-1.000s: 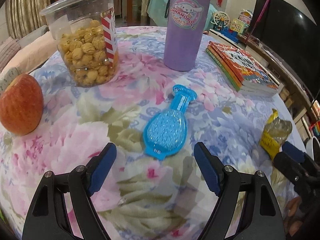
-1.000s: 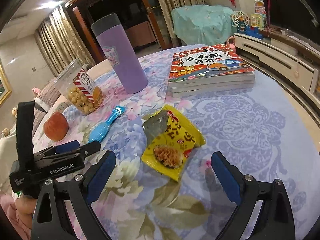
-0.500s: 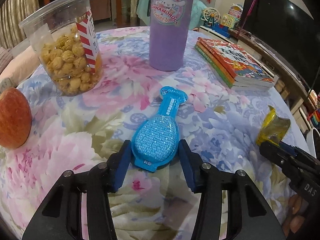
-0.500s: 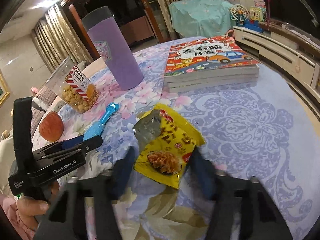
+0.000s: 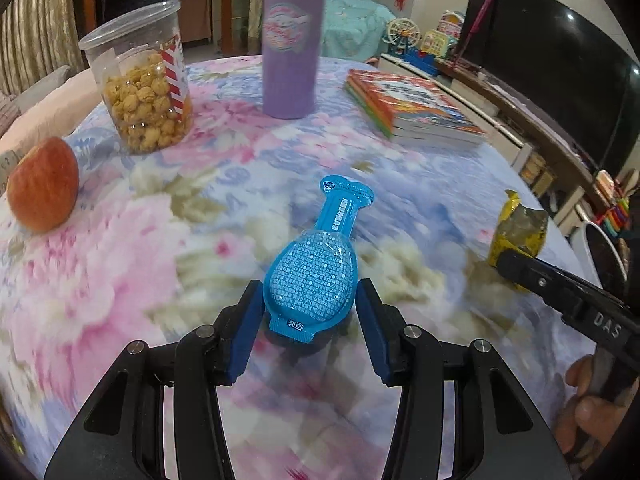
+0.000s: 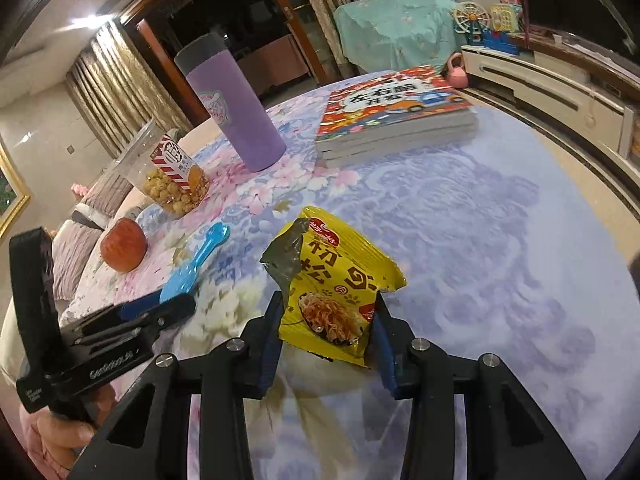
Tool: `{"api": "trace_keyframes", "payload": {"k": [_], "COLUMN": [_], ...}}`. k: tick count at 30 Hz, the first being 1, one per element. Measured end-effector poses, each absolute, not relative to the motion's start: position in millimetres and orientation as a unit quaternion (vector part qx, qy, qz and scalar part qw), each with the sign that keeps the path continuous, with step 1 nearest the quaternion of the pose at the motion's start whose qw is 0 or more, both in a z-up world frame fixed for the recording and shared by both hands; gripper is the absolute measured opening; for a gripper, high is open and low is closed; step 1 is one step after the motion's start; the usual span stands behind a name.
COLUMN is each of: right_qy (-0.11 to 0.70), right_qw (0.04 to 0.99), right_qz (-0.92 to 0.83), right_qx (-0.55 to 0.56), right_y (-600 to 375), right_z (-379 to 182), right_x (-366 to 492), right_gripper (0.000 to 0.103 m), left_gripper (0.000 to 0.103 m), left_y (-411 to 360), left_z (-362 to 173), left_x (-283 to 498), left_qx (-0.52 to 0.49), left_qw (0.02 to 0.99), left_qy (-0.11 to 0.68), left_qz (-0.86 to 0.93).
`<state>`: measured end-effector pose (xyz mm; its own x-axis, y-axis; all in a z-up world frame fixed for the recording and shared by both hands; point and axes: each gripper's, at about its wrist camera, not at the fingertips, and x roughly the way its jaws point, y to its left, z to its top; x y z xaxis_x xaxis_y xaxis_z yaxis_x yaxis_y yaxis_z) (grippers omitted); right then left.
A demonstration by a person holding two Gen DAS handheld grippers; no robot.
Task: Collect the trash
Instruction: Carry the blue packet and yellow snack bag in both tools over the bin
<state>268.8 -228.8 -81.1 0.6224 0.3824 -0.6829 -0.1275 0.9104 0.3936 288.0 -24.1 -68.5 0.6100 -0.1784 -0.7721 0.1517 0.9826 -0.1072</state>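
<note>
The left tool (image 5: 308,312) was closed on the wide end of the blue bottle-shaped plastic sachet (image 5: 316,268), near the front edge of the flowered tabletop (image 5: 120,248). The right tool (image 6: 328,328) gripped the lower part of the torn yellow foil snack bag (image 6: 340,292), beside the left one, toward the tabletop's right edge.
</note>
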Motion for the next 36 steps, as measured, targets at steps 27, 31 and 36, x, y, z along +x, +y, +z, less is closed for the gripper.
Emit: {"api": "trace_keyframes", "payload": {"k": [27, 31, 36], "right_qy": [0.349, 0.338, 0.332], "right_qw": [0.904, 0.908, 0.910], "right_qz": [0.126, 0.119, 0.108], "right_qx": [0.211, 0.218, 0.224], "right_y": [-307.2, -320.2, -335.2], "right_z": [-43.6, -38.7, -37.9], "right_x": [133.7, 127.1, 119.6], "right_gripper": [0.041, 0.041, 0.041], "left_gripper": [0.047, 0.047, 0.047], "left_y": [-134.6, -148.1, -165.9], "left_z": [-48.6, -42.7, -36.2], "left_x": [181.4, 174.6, 171.3], "left_qx": [0.012, 0.021, 0.031], "left_qw": [0.889, 0.888, 0.888], "left_qy": [0.418, 0.413, 0.406], "left_qz": [-0.188, -0.199, -0.213]}}
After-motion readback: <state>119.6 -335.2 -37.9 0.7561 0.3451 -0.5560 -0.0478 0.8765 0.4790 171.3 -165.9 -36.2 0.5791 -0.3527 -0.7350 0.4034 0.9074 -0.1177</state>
